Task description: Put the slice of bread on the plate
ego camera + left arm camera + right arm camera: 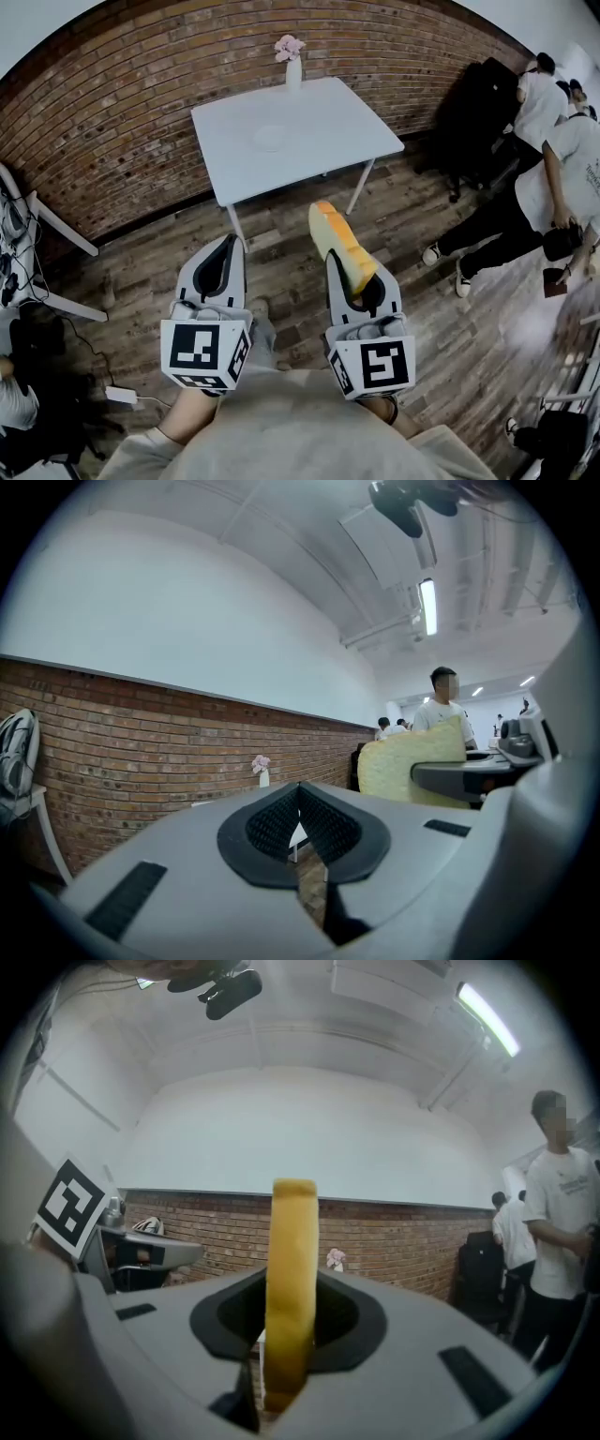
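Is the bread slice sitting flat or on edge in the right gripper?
On edge: the bread slice stands upright, thin crust edge toward the camera, clamped in the right gripper.

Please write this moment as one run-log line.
right claw: shut on bread slice | left claw: shut, empty | plate: bare, on white table

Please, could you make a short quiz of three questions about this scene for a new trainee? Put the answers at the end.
1. The slice of bread is held by: A. the left hand-held gripper; B. the right hand-held gripper; C. nothing.
2. True or false: the bread already lies on the plate.
3. Fill in: the plate stands on a white ___.
Key: 1 B; 2 false; 3 table.
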The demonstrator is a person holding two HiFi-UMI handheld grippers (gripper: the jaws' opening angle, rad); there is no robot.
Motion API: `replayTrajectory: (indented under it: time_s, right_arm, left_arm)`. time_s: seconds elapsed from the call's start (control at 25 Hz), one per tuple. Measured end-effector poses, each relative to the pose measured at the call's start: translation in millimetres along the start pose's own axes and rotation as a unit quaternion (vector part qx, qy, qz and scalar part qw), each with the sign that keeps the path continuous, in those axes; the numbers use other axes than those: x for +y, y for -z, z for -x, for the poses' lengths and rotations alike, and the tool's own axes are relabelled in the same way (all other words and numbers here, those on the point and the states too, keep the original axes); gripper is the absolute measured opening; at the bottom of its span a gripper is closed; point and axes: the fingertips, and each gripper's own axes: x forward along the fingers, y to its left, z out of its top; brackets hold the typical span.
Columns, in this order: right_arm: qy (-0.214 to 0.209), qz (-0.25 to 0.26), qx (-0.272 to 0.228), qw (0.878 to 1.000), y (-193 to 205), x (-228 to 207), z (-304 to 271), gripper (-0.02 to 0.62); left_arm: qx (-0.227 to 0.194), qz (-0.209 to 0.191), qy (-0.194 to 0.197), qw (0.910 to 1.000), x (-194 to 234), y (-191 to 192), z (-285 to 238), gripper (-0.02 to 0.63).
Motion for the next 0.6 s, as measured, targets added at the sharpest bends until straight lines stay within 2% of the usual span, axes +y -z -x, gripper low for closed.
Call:
replayTrajectory:
  time_s: [0.32, 0.6]
  right_arm:
    - [0.011, 0.009, -0.004, 1.0, 6, -13, -43, 0.094]
    - [0.023, 0.011, -0.011, 1.0, 17, -27, -118, 0.094]
  left_arm:
    - [-0.011, 0.004, 0.01, 0.9999, 21, 4, -47, 0.011]
    - [-0.014, 0.003, 0.023, 0.9996, 58, 12, -118, 0.011]
